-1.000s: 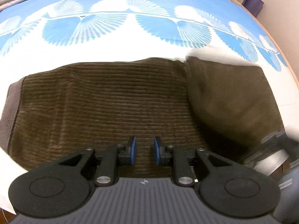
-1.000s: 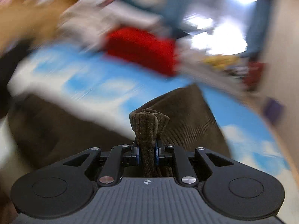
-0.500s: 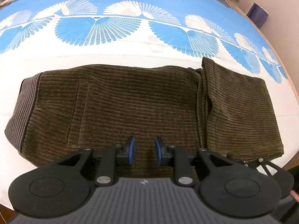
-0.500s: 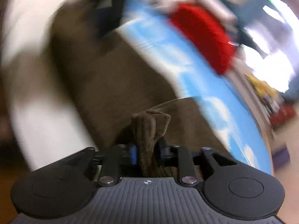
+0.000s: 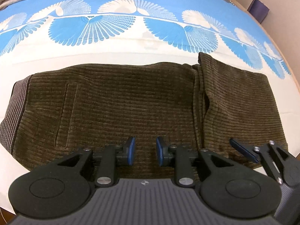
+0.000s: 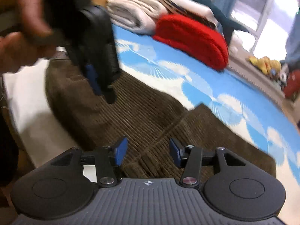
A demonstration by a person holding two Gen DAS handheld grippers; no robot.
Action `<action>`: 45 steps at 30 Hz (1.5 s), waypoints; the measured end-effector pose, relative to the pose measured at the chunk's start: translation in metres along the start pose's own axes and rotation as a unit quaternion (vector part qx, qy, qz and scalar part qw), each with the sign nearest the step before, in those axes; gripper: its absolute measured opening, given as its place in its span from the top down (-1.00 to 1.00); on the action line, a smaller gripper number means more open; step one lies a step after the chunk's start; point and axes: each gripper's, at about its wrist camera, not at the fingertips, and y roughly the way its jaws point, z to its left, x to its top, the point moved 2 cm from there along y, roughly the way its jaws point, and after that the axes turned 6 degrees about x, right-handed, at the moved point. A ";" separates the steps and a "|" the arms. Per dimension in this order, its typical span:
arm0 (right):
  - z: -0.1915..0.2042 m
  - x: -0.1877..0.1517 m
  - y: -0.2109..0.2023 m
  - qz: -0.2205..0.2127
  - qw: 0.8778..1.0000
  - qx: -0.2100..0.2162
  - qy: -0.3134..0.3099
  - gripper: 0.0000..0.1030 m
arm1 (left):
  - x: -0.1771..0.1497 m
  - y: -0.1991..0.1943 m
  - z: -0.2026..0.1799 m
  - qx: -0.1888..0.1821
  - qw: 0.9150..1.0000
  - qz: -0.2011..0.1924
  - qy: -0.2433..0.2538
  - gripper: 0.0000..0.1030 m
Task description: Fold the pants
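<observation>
1. Releasing: the right tongs [image 6: 148, 152] are opening, having let go of the bunched cloth; nothing sits between the pads now, so this fold looks laid.
2. The brown corduroy pants [image 5: 116, 105] lie folded flat on the blue-and-white patterned bed cover [image 5: 120, 43], leg end doubled over at three o'clock.
3. The left tongs [image 5: 144, 153] hover narrowly parted, empty.
4. A red folded cloth [image 6: 191, 39] and pale folded linens [image 6: 142, 9] sit at twelve o'clock, well apart, obstructing nothing.
</observation>
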 end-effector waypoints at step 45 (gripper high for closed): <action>-0.182 -0.137 -0.108 -0.033 0.870 -0.169 0.461 -0.27 | -0.008 0.027 -0.103 -0.083 0.988 0.050 0.116 0.38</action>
